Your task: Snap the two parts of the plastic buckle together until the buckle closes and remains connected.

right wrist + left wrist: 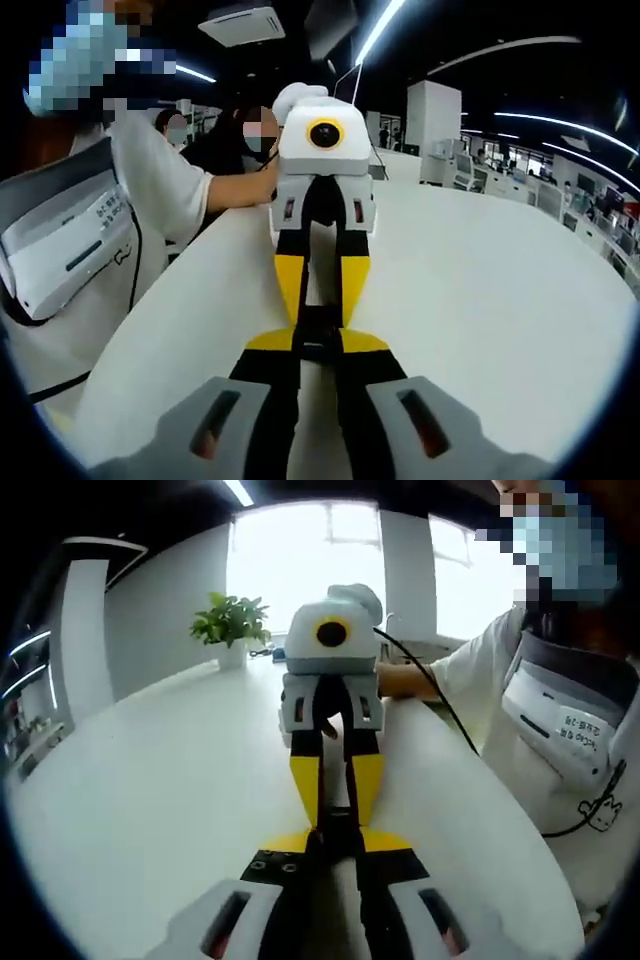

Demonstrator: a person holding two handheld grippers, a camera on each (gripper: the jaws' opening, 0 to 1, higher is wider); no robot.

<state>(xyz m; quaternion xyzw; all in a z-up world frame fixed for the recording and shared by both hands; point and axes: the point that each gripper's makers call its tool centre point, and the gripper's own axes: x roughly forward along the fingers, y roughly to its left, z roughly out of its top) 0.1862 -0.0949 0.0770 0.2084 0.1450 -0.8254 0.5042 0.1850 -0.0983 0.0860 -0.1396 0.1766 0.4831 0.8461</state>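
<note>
Left gripper view looks along its own left gripper point(335, 852), whose black-and-yellow jaws rise from the bottom edge and draw close together over a small black plastic buckle point(336, 825) pinched between their tips. The right gripper point(336, 780) comes straight at it from the far side, its yellow fingers point(305, 785) closing on the same buckle from the opposite end. The buckle sits exactly where the two sets of tips meet, above the white table point(150, 790); its long axis seems to run along the line joining the two grippers, though it is too small and too covered to tell whether its halves are latched. Beyond the buckle, past the right gripper's grey body, a potted plant point(231, 622) stands at the far end of the table before a bright window point(300, 560). To the right of the buckle a person in a white shirt point(560, 710) sits at the table edge, and a black cable point(430, 685) trails from the right gripper toward them

Right gripper view gives the mirror picture: the right gripper point(318, 362) nips the buckle point(319, 335) at its tips, the left gripper point(321, 295) meets it head on, and the person's shirt point(90, 240) lies left of the buckle, the table point(500, 300) spreading right
</note>
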